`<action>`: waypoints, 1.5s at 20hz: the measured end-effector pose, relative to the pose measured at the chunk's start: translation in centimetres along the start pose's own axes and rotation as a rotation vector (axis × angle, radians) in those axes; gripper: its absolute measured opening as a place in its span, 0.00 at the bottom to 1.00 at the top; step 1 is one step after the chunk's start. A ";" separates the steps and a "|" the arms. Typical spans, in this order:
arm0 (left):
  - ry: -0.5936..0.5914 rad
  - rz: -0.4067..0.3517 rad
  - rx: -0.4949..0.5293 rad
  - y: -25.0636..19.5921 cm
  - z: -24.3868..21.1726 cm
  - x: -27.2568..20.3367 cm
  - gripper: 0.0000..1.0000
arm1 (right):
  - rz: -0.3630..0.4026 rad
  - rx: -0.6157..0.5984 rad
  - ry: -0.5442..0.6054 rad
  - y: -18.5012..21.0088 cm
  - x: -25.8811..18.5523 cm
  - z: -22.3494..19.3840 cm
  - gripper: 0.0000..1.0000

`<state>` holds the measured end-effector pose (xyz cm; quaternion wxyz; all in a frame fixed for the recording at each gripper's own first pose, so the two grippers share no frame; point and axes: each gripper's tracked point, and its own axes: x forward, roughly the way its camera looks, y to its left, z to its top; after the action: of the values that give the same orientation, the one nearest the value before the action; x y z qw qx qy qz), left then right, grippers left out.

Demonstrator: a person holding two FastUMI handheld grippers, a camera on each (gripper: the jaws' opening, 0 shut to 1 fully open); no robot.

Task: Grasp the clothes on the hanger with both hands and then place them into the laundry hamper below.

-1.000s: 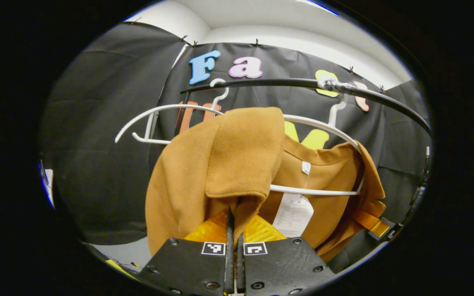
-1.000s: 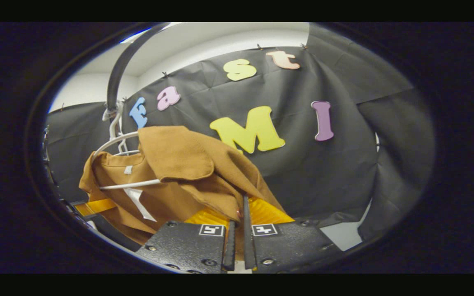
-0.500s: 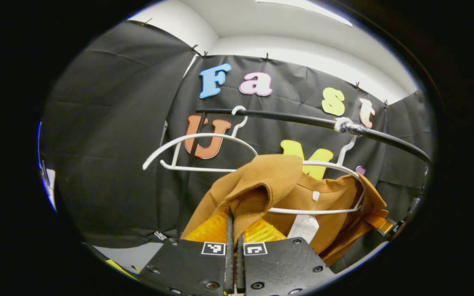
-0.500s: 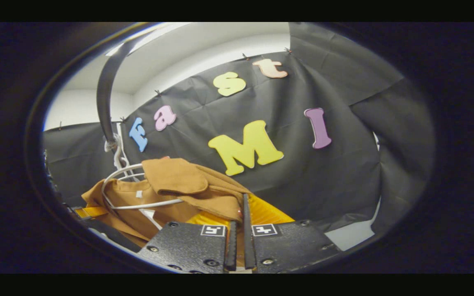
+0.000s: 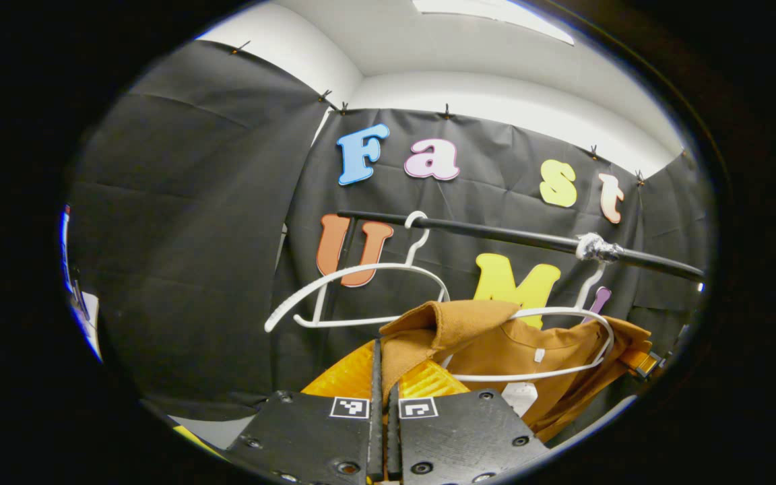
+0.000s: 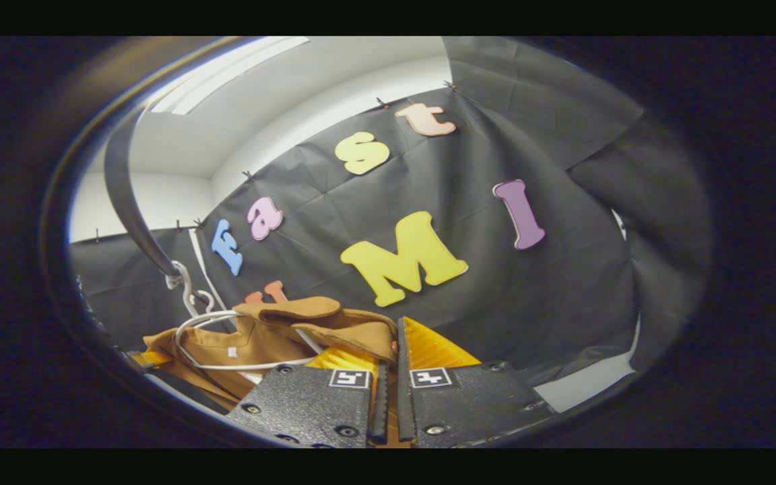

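The brown garment (image 5: 496,343) is looking like a thick, woolly coat: soft and limp, so it is going to sag and fold wherever it is not held, and it is probably weighty enough to drag on a thin pinch. The shoulders or collar edge, where the cloth is doubled, seem the soundest places to take hold.

In the left gripper view, the left gripper (image 5: 381,397) is nearly closed, its two fingers pinching a folded flap of the coat that is rising just beyond the tips. The rest of the coat is lying to the right, draped around a white hanger (image 5: 563,340) that is hooked on the black rail (image 5: 509,236). An empty white hanger (image 5: 354,293) is hanging farther left on that rail.

In the right gripper view, the right gripper (image 6: 391,397) is likewise almost shut on a brown fold (image 6: 354,333) sitting at its fingertips, with the body of the coat spreading to the left around the white hanger (image 6: 226,340).

The hamper is presumably lying below.
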<state>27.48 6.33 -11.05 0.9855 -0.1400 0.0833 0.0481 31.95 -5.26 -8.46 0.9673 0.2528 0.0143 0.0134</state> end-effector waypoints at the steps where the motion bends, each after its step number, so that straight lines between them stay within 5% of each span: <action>1: 0.011 -0.010 -0.019 0.1 -0.2 0.1 0.07 | 0.020 0.036 0.016 -0.1 0.3 -0.1 0.06; 14: 0.042 -0.020 -0.061 2.8 0.4 2.3 0.02 | 0.105 0.155 0.055 -1.2 5.4 3.7 0.04; 17: 0.056 -0.041 -0.041 2.8 0.3 2.6 0.07 | 0.113 0.169 0.065 -1.5 6.6 4.2 0.04; 25: 0.117 -0.038 -0.123 5.1 -3.3 2.8 0.02 | 0.127 0.289 0.180 -3.7 8.4 -0.7 0.04; 30: 0.179 -0.005 -0.107 6.9 -6.6 2.4 0.02 | 0.067 0.226 0.262 -5.3 8.1 -4.7 0.03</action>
<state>28.05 11.18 -19.61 0.9653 -0.1965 0.1680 0.0371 39.99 -7.36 -15.29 0.9215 0.3565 0.1335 0.0769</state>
